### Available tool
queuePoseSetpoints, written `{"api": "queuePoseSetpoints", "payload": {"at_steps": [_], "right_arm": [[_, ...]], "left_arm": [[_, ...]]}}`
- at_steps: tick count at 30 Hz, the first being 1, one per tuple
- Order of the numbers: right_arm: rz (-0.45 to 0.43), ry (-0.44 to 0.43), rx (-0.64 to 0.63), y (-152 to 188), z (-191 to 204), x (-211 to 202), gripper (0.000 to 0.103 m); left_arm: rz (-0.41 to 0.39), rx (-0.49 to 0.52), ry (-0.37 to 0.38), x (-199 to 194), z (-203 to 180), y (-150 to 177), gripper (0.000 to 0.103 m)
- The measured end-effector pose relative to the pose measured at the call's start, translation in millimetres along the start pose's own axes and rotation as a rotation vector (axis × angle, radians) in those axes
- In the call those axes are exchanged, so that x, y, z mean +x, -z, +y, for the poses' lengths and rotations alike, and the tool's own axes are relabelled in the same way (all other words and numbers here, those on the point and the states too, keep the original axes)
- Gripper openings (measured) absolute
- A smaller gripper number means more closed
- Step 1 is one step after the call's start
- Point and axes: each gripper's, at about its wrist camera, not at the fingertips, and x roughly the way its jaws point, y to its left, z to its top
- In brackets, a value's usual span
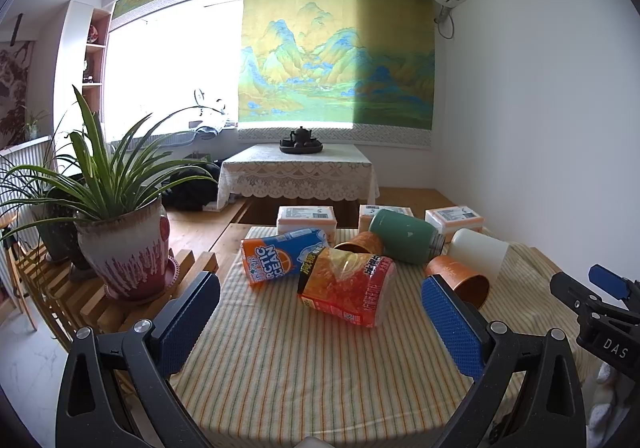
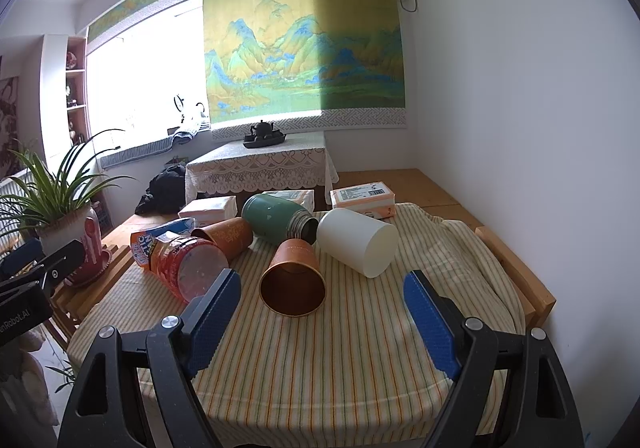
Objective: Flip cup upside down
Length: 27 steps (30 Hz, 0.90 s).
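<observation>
Both jaws standing spread, holding nothing: right gripper (image 2: 320, 302) hovering near orange cup (image 2: 294, 276), lying on its side on striped cloth (image 2: 320, 368), mouth facing it. Pinch across the wall, then rotate. White cup (image 2: 356, 238) lying just behind; left gripper (image 1: 320, 312) idling.

The left gripper (image 1: 320, 312) was built of matte black plastic, with two angular arms pierced by triangular cut-outs. Blue pads (image 1: 452, 324) with a fine diamond-knurled texture were fitted to the inner faces of its fingers. Round silver screw heads were set at the pivots, two on each side. The right gripper (image 2: 322, 312) was made to the same pattern: black frame, textured blue pads (image 2: 430, 322), silver screws at the joints. On its black body, seen in the left wrist view, white letters "DAS" were printed. On the left gripper's body, seen in the right wrist view, white lettering ending in "nRobot.AI" was marked.
</observation>
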Motion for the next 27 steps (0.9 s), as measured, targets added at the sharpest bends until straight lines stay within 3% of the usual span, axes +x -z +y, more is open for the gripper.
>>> {"api": "queuePoseSetpoints", "payload": {"at_steps": [27], "right_arm": [[0.023, 0.005, 0.004, -1, -5, 9, 0.080]], "left_arm": [[0.028, 0.008, 0.019, 14, -3, 2, 0.102]]}}
